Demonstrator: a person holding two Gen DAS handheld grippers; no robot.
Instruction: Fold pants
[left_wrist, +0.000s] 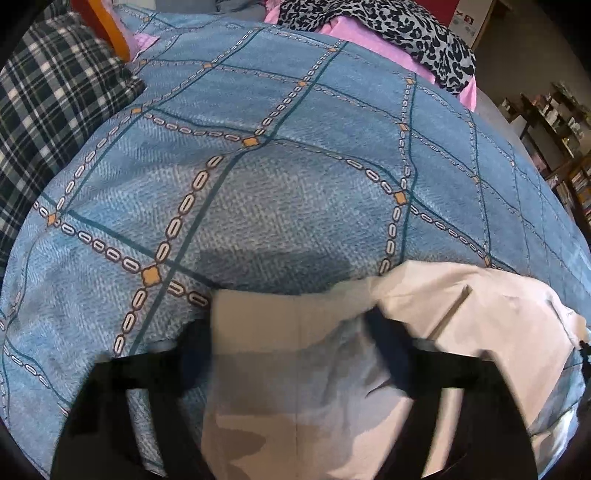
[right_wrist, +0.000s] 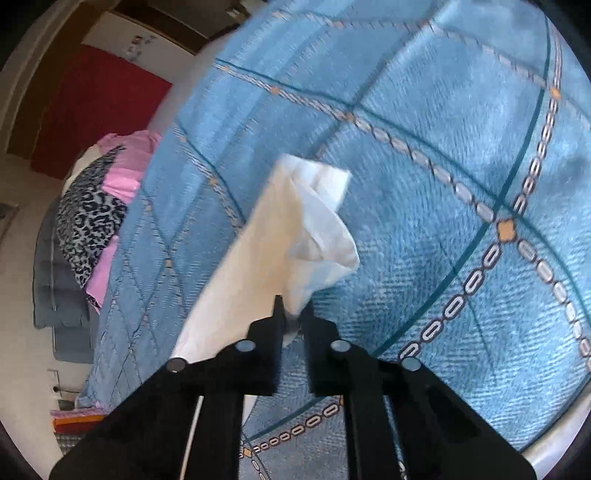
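Note:
The white pants (left_wrist: 295, 369) lie on the blue patterned bedspread (left_wrist: 258, 184) at the bottom of the left wrist view. My left gripper (left_wrist: 291, 339) is open, its two black fingers standing on either side of the pants' folded edge. In the right wrist view my right gripper (right_wrist: 293, 314) is shut on a pinch of the white pants (right_wrist: 280, 240) and holds the cloth lifted above the bedspread (right_wrist: 443, 184). The cloth hangs away from the fingers in a long fold.
A plaid pillow (left_wrist: 48, 122) lies at the left of the bed. A heap of pink and leopard-print clothes (left_wrist: 399, 33) sits at the far edge and also shows in the right wrist view (right_wrist: 96, 218). Shelves (left_wrist: 554, 129) stand to the right.

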